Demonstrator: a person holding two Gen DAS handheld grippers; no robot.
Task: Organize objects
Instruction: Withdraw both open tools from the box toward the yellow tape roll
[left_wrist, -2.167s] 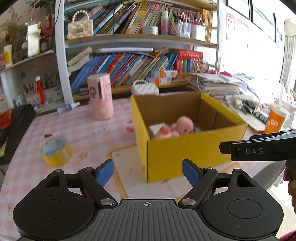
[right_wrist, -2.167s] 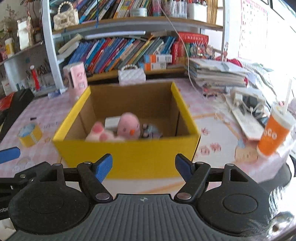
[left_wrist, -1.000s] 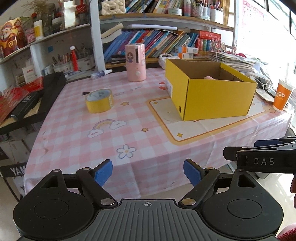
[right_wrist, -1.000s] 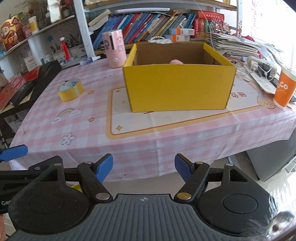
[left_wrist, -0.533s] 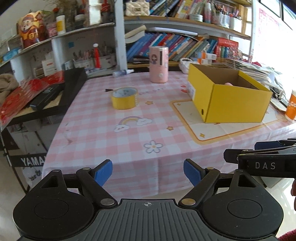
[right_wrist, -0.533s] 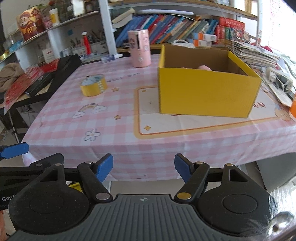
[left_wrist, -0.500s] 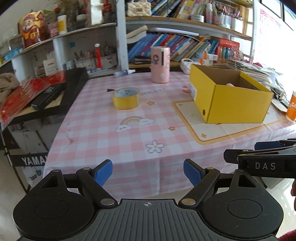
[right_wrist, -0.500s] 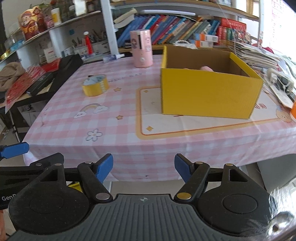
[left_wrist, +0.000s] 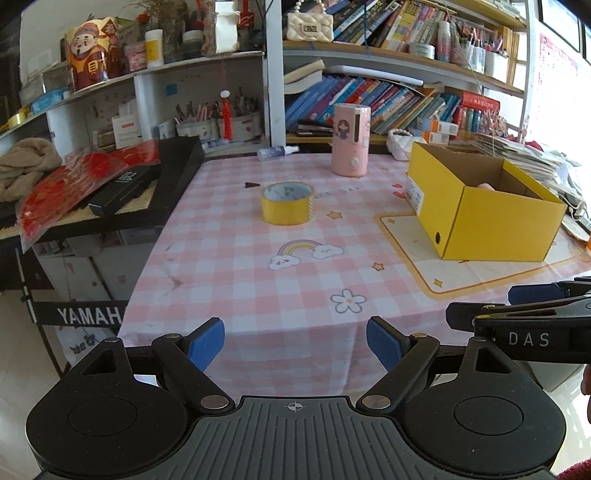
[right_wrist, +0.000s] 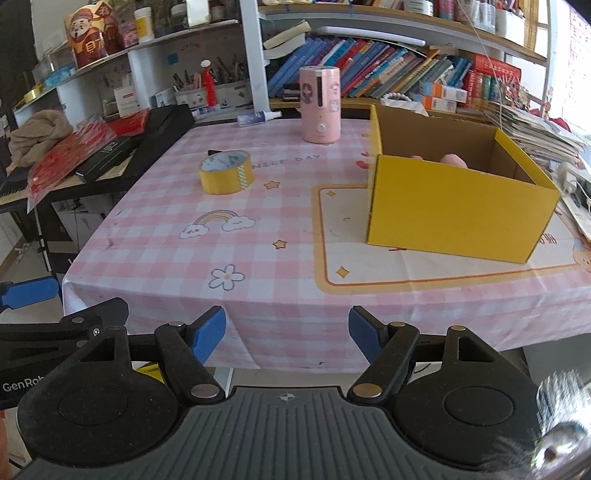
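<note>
A yellow cardboard box (left_wrist: 480, 210) (right_wrist: 454, 206) stands on the right of the pink checked table (left_wrist: 258, 273) (right_wrist: 258, 236). Only the top of a pink plush toy (right_wrist: 453, 159) shows over its rim. A roll of yellow tape (left_wrist: 287, 203) (right_wrist: 226, 171) lies left of the box, and a pink cylinder (left_wrist: 350, 139) (right_wrist: 320, 110) stands behind it. My left gripper (left_wrist: 295, 341) hangs open in front of the table's near edge with nothing between its fingers. My right gripper (right_wrist: 286, 332) is open and empty too, back from the same edge.
Bookshelves (left_wrist: 388, 99) line the wall behind the table. A black keyboard case (left_wrist: 140, 184) with red packets lies on a stand to the left. Stacked papers (right_wrist: 532, 136) sit right of the box. A small spray bottle (left_wrist: 277, 152) lies at the table's far edge.
Both grippers have drawn back from the box and swung left, so the whole table now shows. Their jaws stayed open and empty throughout.
</note>
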